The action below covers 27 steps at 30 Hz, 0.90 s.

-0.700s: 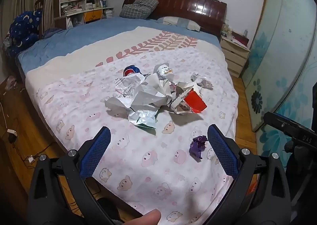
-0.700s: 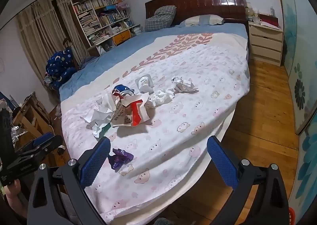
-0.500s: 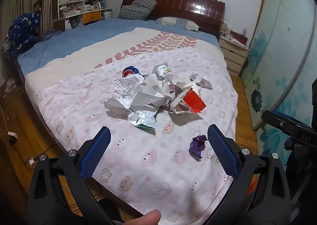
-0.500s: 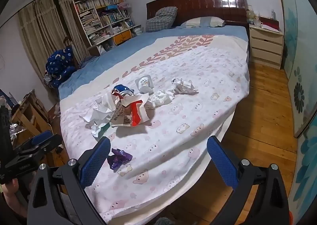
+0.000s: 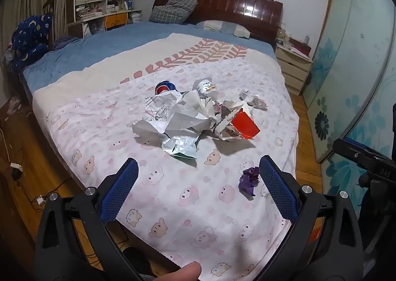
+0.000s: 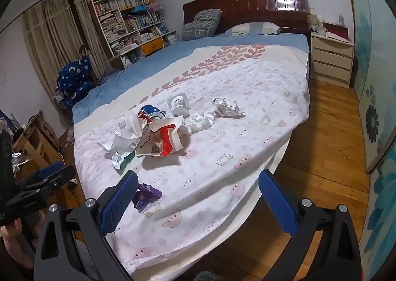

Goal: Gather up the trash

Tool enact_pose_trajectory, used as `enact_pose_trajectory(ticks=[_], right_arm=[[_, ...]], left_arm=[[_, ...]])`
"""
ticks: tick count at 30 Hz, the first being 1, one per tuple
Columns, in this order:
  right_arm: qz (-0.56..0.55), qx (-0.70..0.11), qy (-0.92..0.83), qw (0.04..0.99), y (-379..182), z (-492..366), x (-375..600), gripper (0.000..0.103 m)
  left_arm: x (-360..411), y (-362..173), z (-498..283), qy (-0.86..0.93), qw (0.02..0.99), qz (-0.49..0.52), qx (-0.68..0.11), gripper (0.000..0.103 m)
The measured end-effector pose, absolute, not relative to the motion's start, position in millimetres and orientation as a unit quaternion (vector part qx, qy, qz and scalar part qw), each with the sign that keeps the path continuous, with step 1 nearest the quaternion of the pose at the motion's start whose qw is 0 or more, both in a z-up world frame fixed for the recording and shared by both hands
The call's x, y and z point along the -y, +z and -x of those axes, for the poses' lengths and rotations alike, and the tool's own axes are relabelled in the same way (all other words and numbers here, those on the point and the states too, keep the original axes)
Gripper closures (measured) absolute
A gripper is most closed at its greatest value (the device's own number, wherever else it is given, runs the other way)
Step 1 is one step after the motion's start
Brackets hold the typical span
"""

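Between the spread, empty pads of the left tongs point(image 5: 196, 177) lies bear-print bedding point(image 5: 198, 206), soft and rumpled. Just inside their right pad sits a small crinkled purple wrapper point(image 5: 248, 180). The right tongs point(image 6: 196, 198), equally wide and empty, hover above the bed's edge, probably poised to start. Farther ahead sprawls a loose heap of trash point(image 5: 195, 117): crumpled white paper, shiny foil, a red carton point(image 5: 245, 125).

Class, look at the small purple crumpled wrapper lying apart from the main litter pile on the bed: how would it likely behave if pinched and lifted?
The purple wrapper looks thin and crumpled, so it is probably very light and would squash rather than resist. Its creased, slightly shiny surface might slip between pads. Lying on the soft bedspread, it would probably slide, not roll, if nudged.
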State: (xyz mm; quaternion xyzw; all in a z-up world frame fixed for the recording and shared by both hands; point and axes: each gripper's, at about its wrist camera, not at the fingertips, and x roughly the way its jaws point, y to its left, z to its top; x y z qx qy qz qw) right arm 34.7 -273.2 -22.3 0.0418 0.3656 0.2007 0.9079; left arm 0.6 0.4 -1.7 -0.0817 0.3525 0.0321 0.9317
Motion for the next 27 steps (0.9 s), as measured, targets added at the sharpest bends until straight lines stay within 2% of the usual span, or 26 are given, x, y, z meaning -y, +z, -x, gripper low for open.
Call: enact_pose_trajectory(ticks=[27], right_arm=[[-0.03,-0.368,0.221,0.903,-24.6,-32.4,254.4,0.007]], left_arm=[[-5.7,-8.0,-0.1,0.036,0.928,0.081,-0.361,0.006]])
